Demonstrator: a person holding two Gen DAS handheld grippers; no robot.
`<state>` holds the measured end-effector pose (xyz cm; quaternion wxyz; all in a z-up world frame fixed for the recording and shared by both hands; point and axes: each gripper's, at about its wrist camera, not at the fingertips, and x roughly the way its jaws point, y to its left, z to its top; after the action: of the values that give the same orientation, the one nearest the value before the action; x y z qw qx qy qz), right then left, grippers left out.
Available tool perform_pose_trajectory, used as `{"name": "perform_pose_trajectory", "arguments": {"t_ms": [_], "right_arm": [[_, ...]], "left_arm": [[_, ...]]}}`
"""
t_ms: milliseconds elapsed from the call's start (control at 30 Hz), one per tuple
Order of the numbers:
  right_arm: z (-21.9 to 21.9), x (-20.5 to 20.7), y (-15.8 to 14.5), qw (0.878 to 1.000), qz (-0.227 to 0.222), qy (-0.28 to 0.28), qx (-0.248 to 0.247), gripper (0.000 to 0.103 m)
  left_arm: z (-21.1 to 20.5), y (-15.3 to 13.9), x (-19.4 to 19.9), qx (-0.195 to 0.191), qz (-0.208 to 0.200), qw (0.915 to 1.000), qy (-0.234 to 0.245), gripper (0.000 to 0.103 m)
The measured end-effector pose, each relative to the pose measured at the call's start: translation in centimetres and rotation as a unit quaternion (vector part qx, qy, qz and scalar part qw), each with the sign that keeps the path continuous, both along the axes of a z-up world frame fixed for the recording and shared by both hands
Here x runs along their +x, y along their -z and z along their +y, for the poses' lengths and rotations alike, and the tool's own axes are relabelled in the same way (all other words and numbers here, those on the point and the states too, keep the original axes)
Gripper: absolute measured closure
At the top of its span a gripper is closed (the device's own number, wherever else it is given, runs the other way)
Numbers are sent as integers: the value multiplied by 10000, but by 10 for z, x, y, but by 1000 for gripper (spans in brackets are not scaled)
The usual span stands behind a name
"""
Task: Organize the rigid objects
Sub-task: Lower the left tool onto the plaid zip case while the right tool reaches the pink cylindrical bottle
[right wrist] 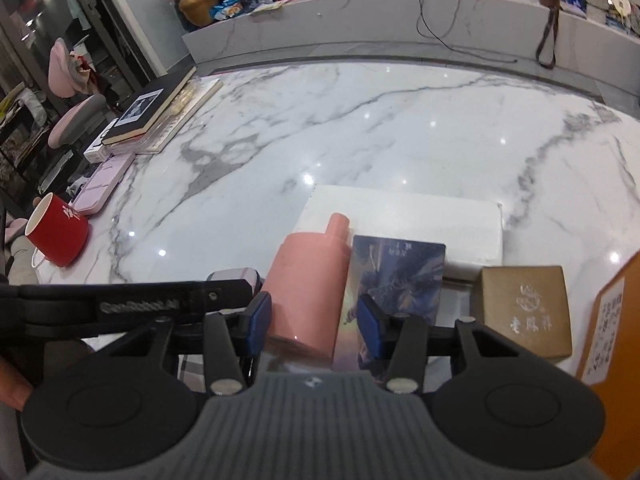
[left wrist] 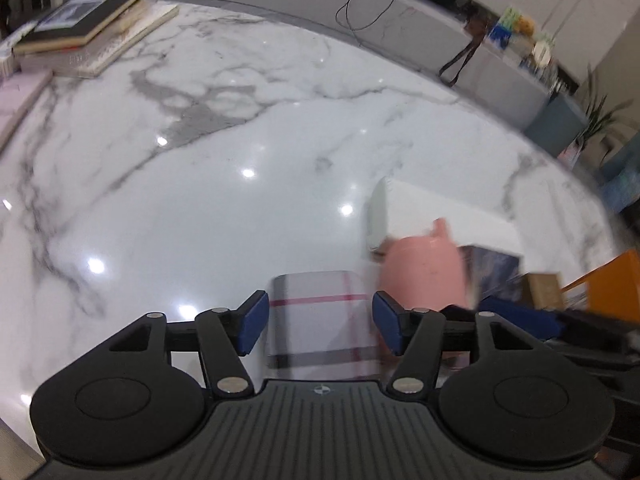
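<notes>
The left gripper stood open astride a plaid case, pads clear. The right gripper gaped around a pink bottle without pinching it. Both sat near the marble worktop's near edge; broad bare stone lay beyond, with stacked books at the far left corner.

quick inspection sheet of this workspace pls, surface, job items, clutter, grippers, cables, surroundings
surface: white grey-veined marble table, glossy.
job's things: pink plastic bottle, dark illustrated box, brown cardboard box, plaid-patterned case, flat white box.
clutter: red mug, stacked books, pink tray.
grippers: left gripper open astride the case; right gripper around the bottle, contact unclear.
cables: black cable on the back counter.
surroundings: gold vase, pink chairs.
</notes>
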<state>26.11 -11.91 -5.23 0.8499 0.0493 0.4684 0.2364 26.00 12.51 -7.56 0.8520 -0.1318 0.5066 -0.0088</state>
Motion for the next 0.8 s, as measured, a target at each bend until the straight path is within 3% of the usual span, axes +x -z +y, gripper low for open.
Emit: {"name": "perform_pose_trajectory", "arguments": {"t_ms": [133, 200, 267, 433, 533, 600, 667, 800], "right_arm": [[5, 0, -1, 9999, -126, -62, -75, 53], [7, 0, -1, 9998, -153, -51, -65, 49], [10, 0, -1, 9998, -164, -90, -26, 41], [27, -1, -1, 9997, -206, -135, -93, 41], [39, 3, 4, 9989, -183, -91, -410, 42], [42, 7, 11, 9989, -26, -81, -462, 47], [39, 9, 17, 9992, 162, -38, -365, 48], [34, -6, 15, 9990, 195, -211, -355, 48]], "left_arm": [[9, 8, 3, -261, 160, 9995, -125, 29], [11, 5, 1, -123, 132, 9998, -124, 34], [16, 2, -3, 35, 65, 9998, -181, 46], [30, -3, -9, 208, 81, 9988, -436, 54], [34, -3, -10, 64, 97, 9987, -501, 57], [38, -3, -12, -103, 121, 9980, -607, 57], [45, 0, -16, -493, 266, 9955, -766, 48], [51, 7, -20, -1121, 520, 9889, -822, 47]]}}
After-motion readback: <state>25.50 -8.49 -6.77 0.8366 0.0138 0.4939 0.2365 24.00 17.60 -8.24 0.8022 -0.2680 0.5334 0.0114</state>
